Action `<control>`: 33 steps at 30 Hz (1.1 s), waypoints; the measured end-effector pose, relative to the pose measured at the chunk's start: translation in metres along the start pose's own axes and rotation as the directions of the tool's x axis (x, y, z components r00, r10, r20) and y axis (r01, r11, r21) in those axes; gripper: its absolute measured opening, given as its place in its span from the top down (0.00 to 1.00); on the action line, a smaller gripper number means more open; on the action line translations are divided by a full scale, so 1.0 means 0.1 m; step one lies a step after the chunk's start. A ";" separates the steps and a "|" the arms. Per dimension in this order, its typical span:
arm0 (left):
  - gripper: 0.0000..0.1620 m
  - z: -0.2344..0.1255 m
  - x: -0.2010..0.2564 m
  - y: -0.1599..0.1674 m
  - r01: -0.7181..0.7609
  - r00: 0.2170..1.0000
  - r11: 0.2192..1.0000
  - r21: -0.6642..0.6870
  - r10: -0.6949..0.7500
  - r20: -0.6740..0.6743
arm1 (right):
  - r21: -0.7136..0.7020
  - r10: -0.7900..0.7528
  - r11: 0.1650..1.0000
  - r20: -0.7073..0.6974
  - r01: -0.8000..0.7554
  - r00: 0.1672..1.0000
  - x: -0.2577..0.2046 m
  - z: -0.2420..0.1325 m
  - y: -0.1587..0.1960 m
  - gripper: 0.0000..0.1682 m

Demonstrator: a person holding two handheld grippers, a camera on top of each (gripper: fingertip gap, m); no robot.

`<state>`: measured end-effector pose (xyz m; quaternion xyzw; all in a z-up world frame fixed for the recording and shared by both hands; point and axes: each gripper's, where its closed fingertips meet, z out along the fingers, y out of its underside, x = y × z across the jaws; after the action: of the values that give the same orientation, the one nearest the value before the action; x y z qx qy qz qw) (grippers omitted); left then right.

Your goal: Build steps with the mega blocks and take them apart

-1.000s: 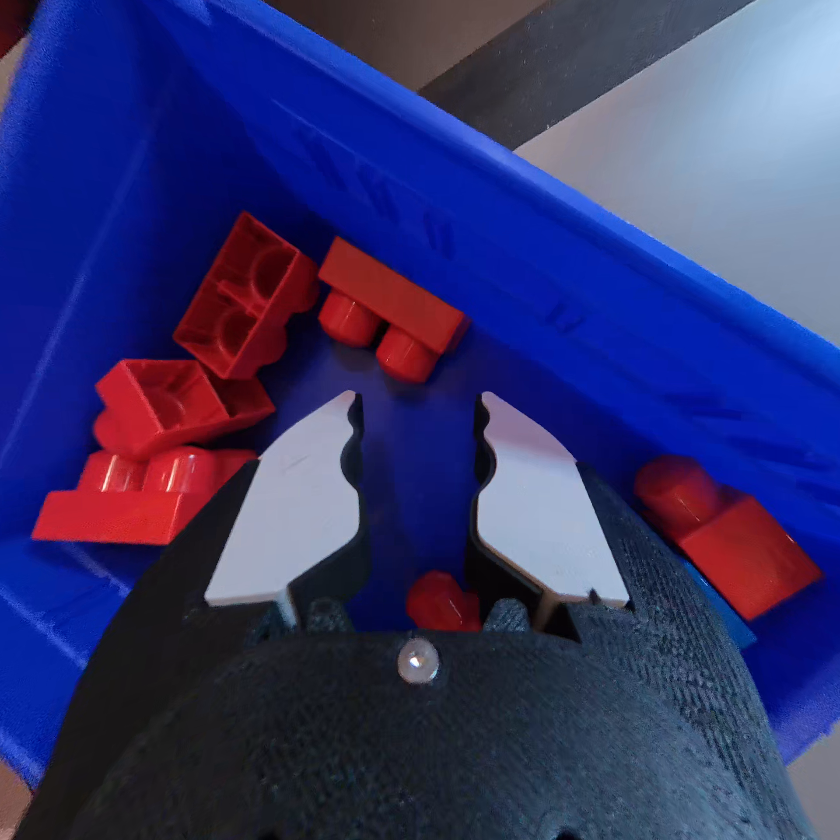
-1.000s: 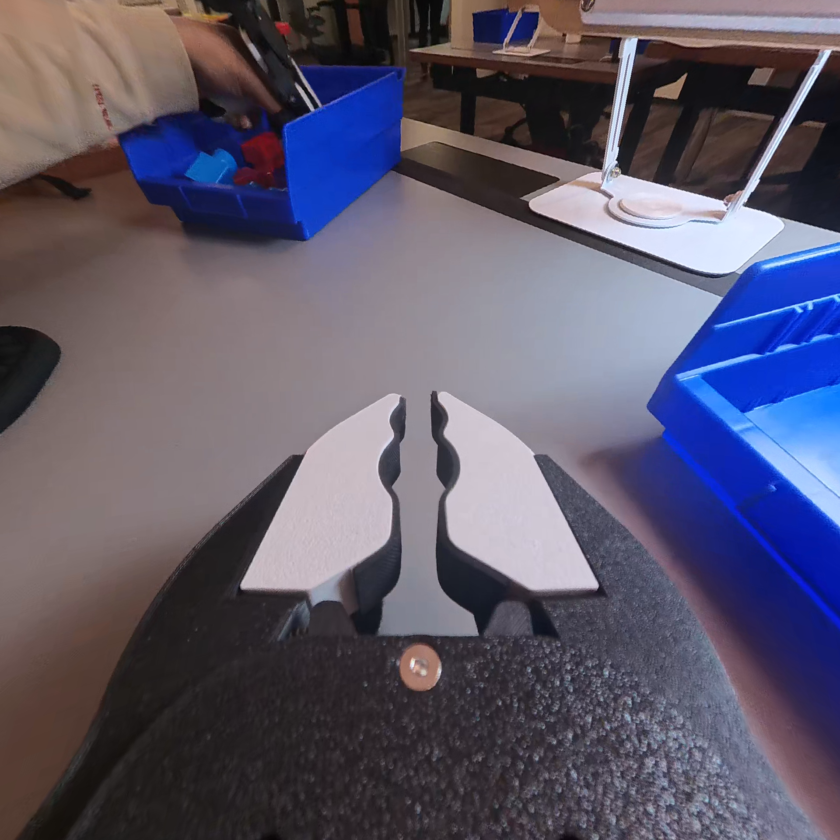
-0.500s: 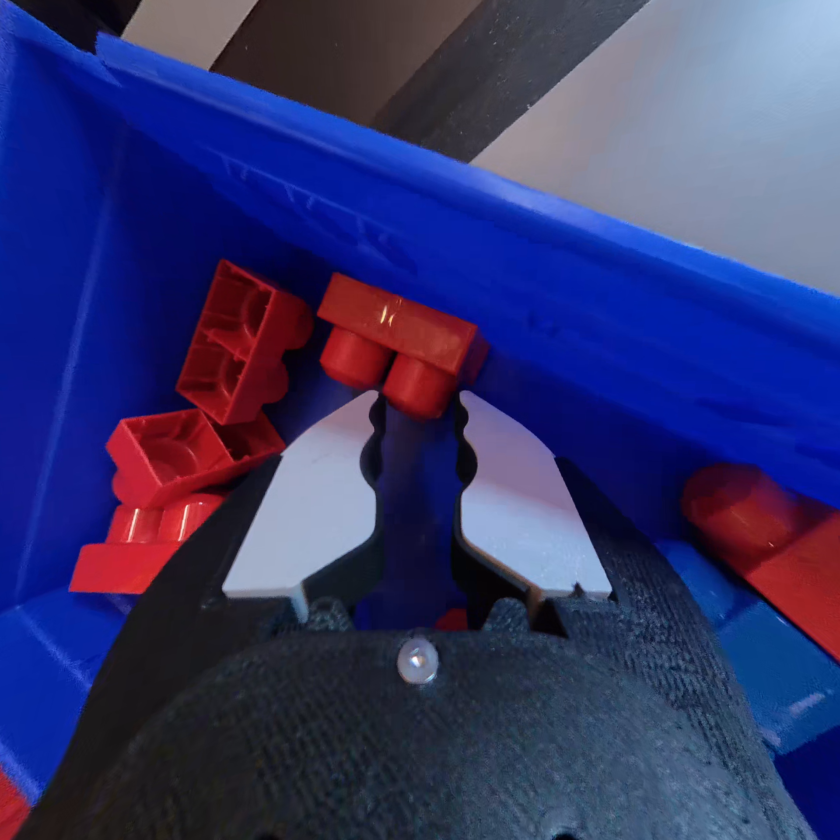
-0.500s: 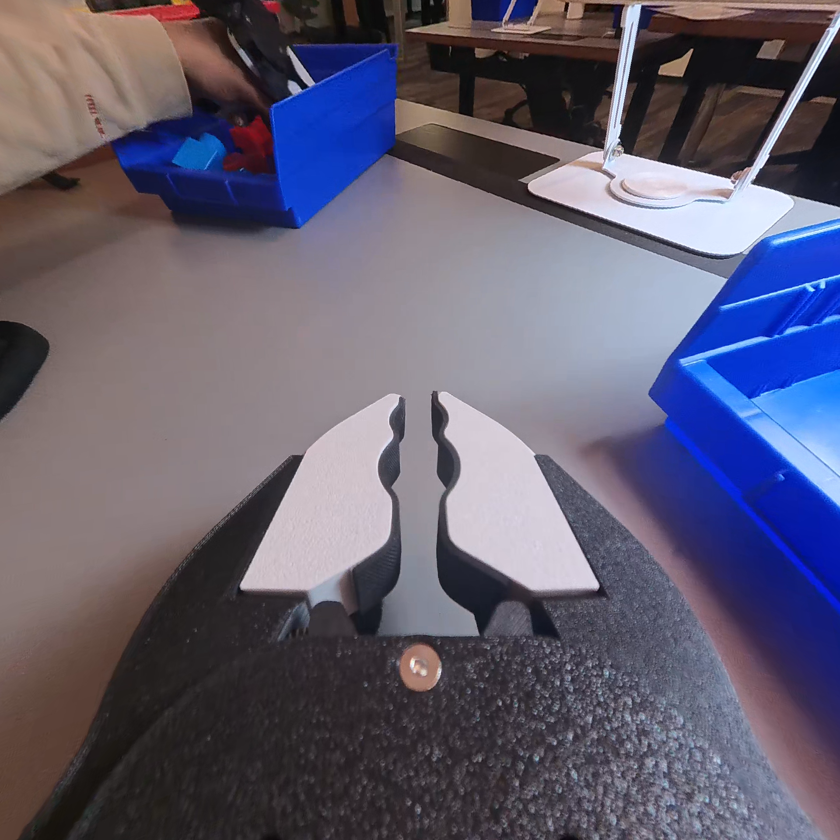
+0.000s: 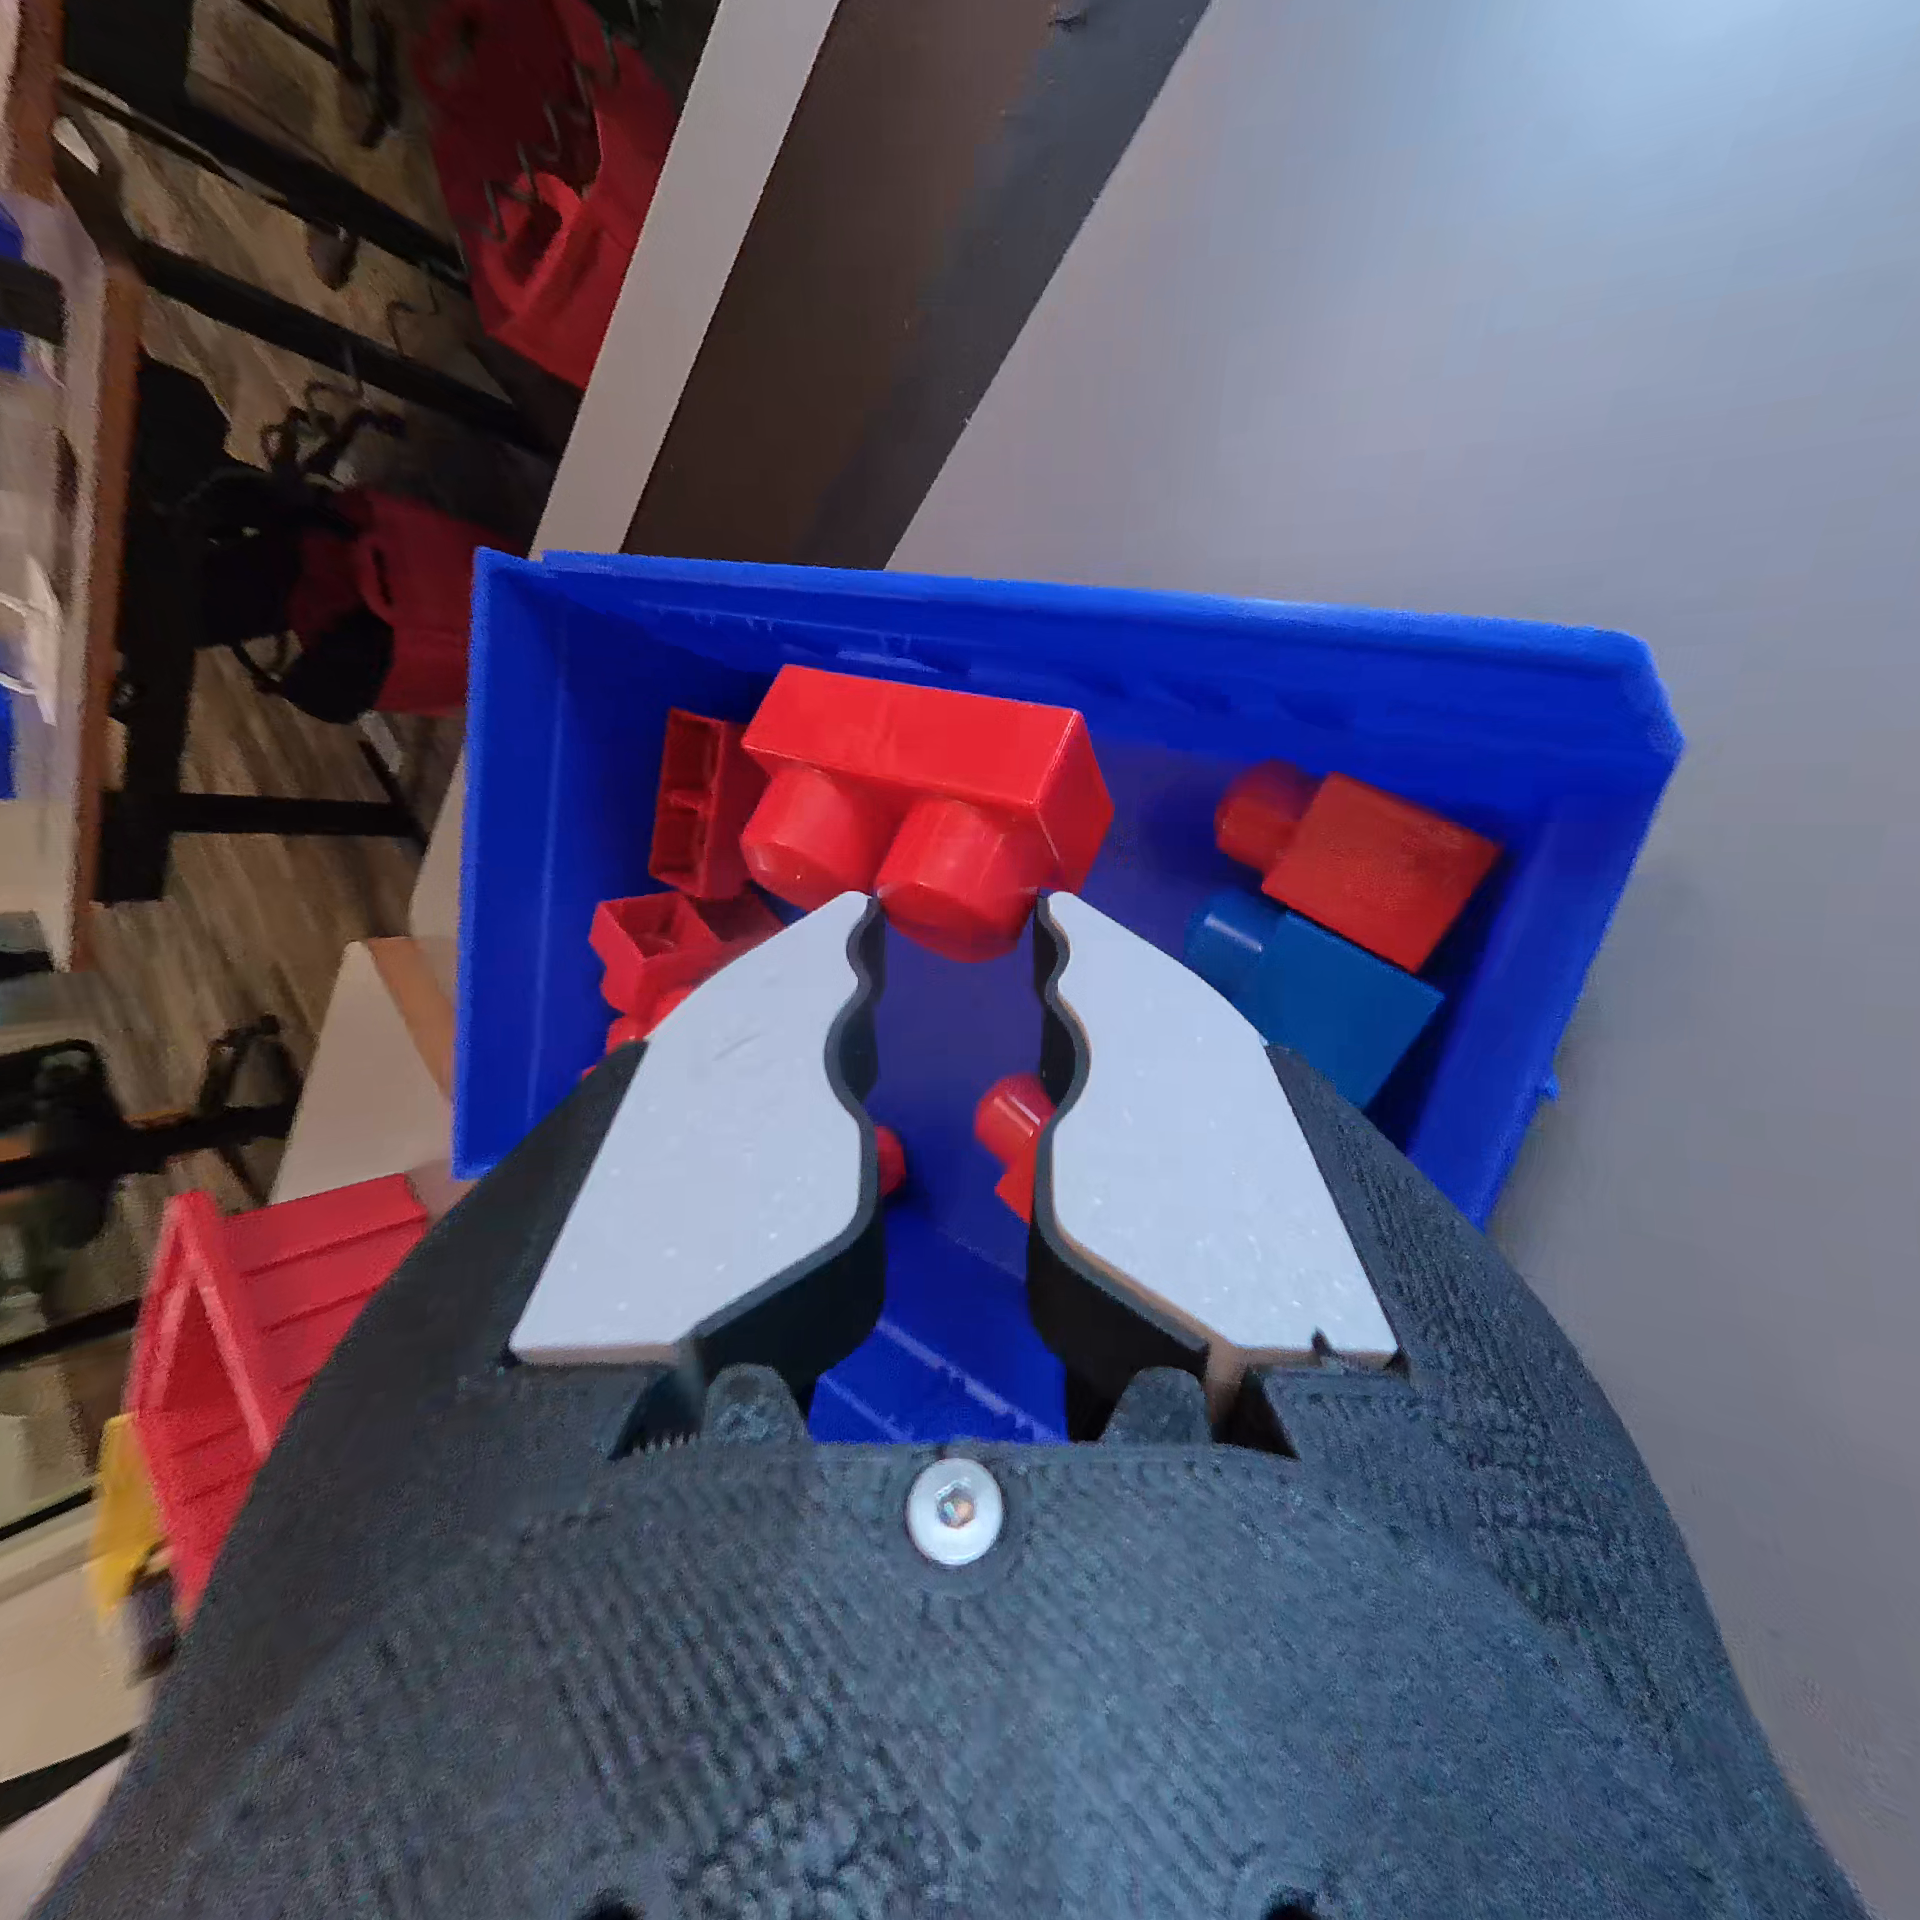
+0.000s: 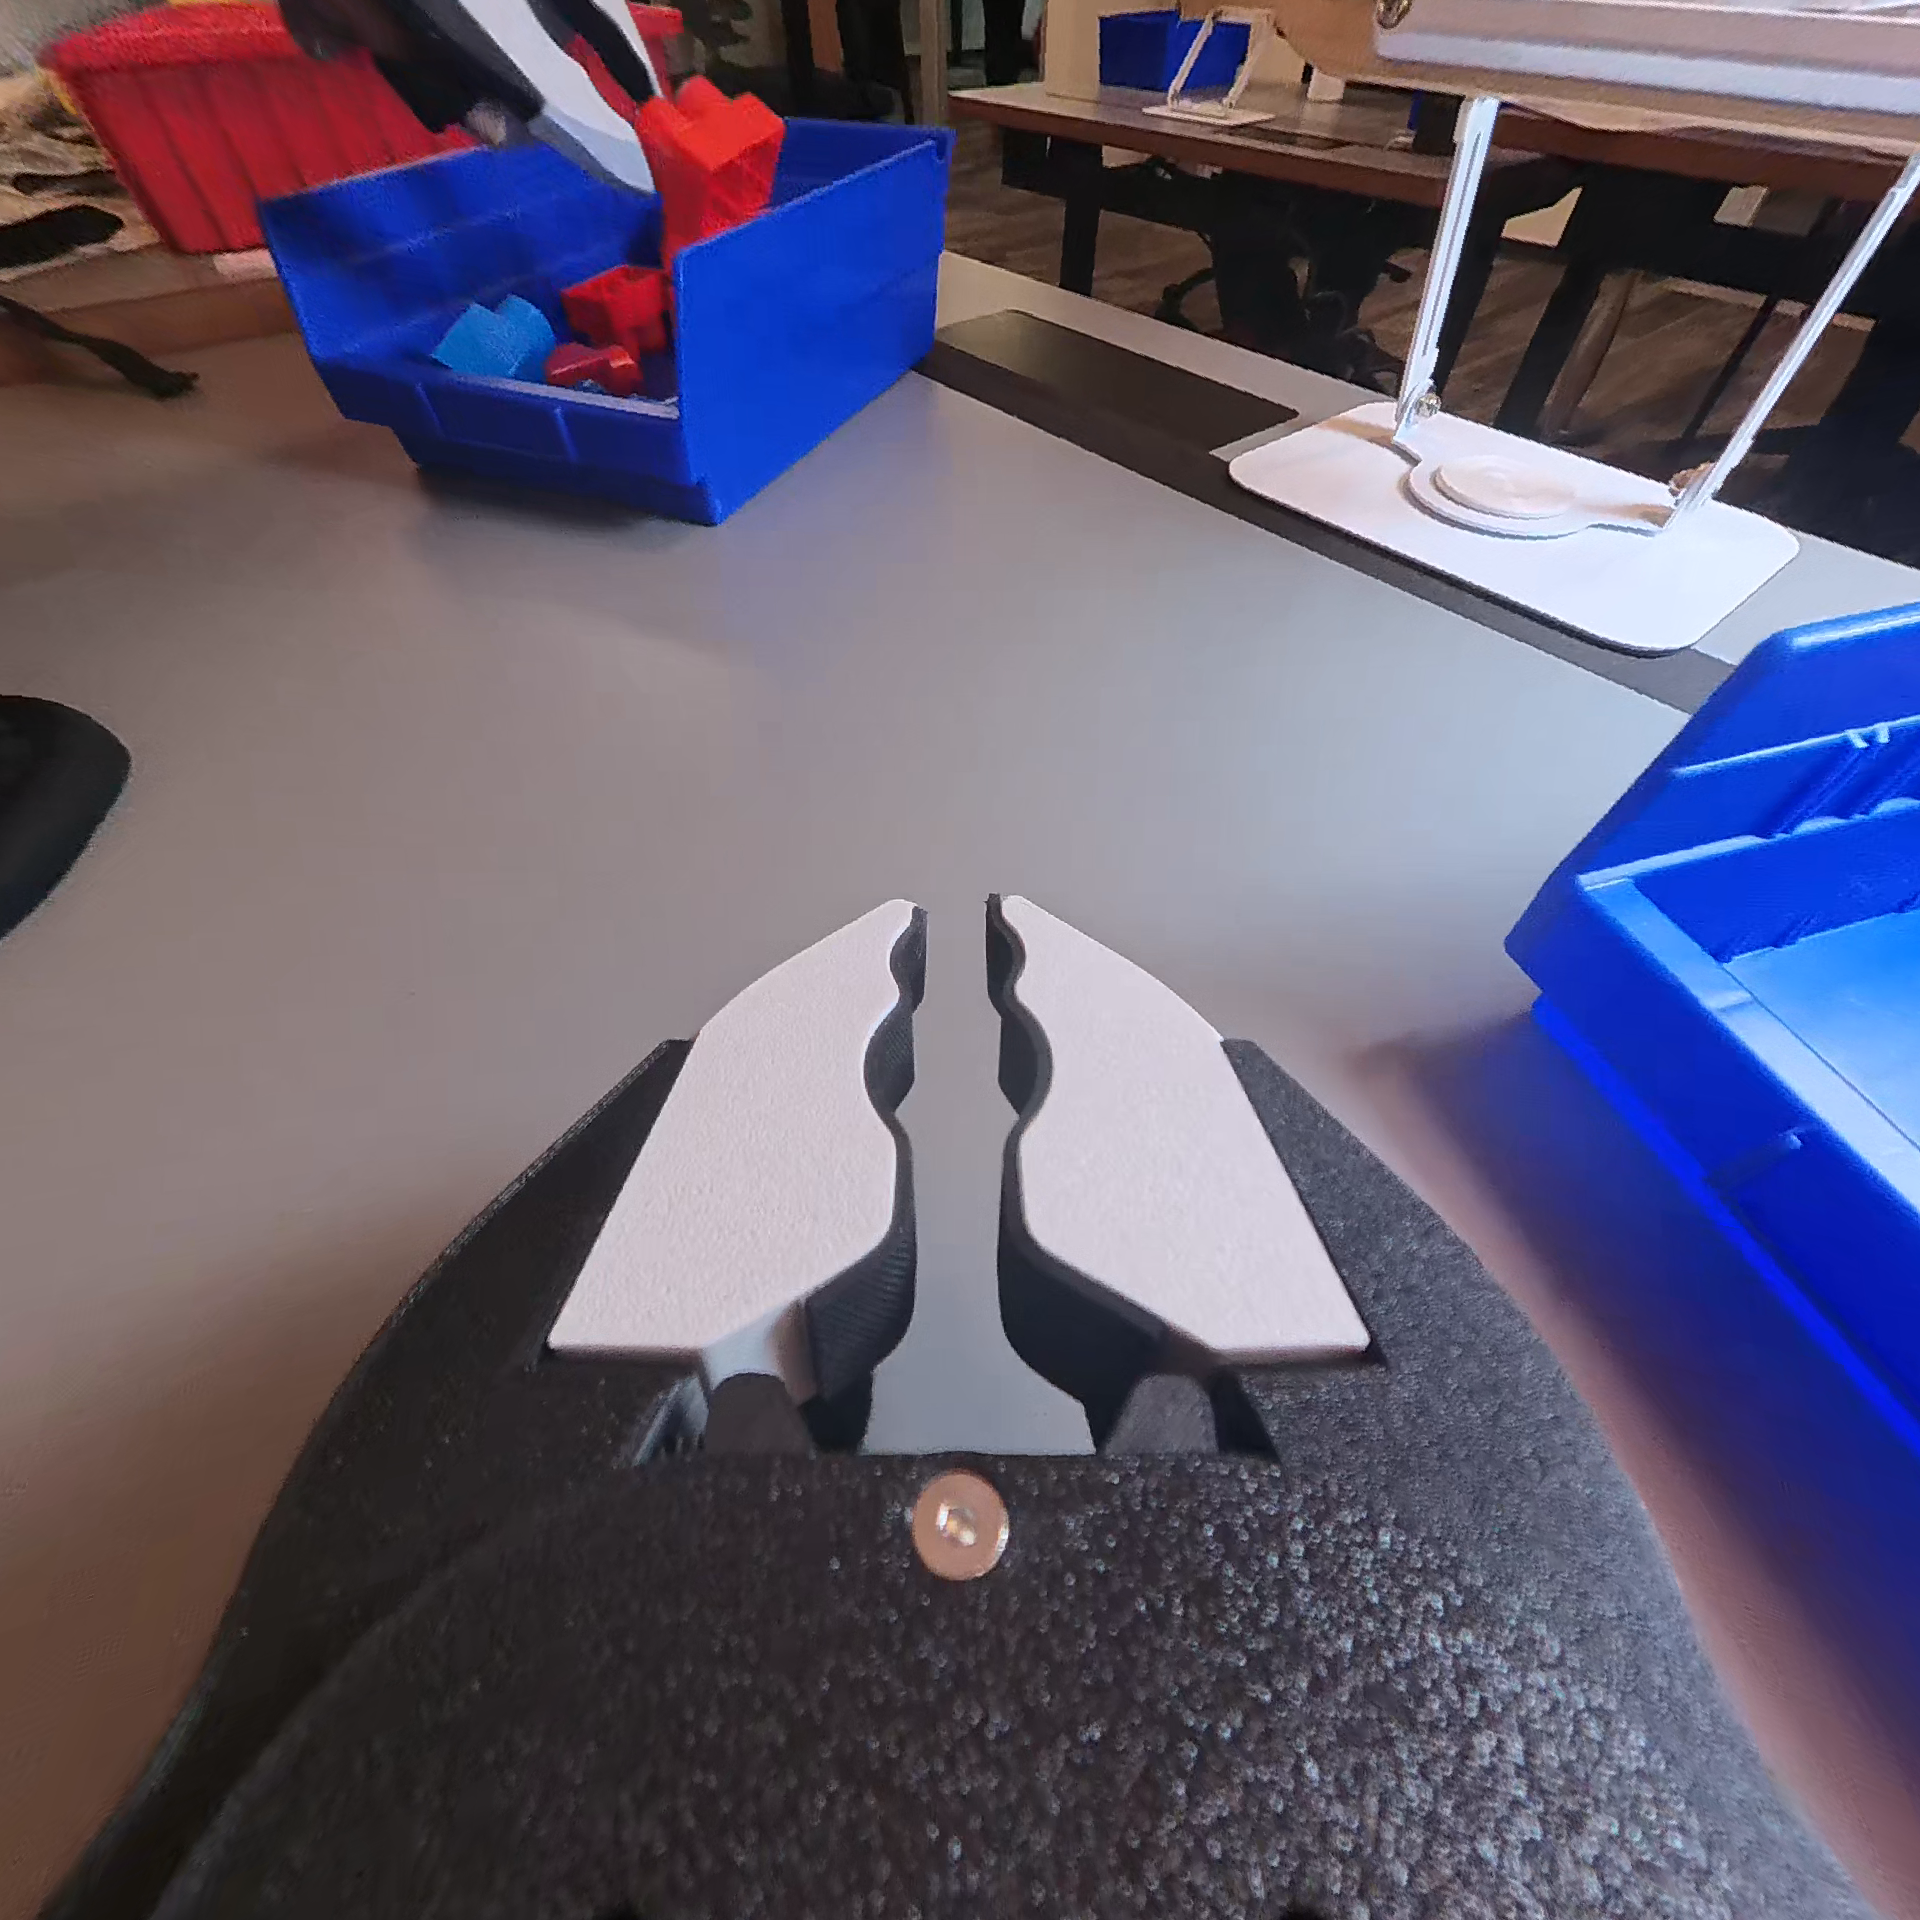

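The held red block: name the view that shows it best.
The left wrist view. The red block fills the centre, one stud pinched between the left tongs above the blue bin. The right wrist view shows it only small and far off, raised over that bin, partly hidden by the tongs.

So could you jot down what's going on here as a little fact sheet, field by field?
Left gripper: shut on one stud of a red two-stud plastic block, lifted above the bin
Right gripper: nearly shut, empty, over the grey tabletop
Block source: blue plastic bin holding more red blocks and a blue plastic block
Nearby: second blue bin at right, white stand base
Steps built: none visible yet
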<state>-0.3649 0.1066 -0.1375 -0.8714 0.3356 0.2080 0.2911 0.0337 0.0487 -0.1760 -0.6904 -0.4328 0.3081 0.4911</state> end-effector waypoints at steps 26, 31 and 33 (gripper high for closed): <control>0.83 -1.54 3.56 -1.22 -0.757 0.357 0.098 0.646 0.891 0.282 | -0.176 0.138 0.984 0.793 0.005 0.594 -1.28 -0.27 0.14 0.77; 0.86 -1.68 3.33 -1.40 -0.399 0.661 0.343 0.850 0.750 0.008 | -0.023 0.010 1.000 0.708 0.009 0.706 -1.08 -0.28 -0.05 0.78; 0.82 -1.75 3.15 -1.48 -0.002 0.757 0.475 0.880 0.576 -0.309 | 0.044 -0.032 0.999 0.625 0.006 0.780 -0.90 -0.24 -0.12 0.78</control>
<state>-0.0147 -0.0632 -0.1284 -0.5635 0.6136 -0.2020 0.5149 0.0114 -0.0400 -0.1565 -0.5350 -0.5719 0.5231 0.3363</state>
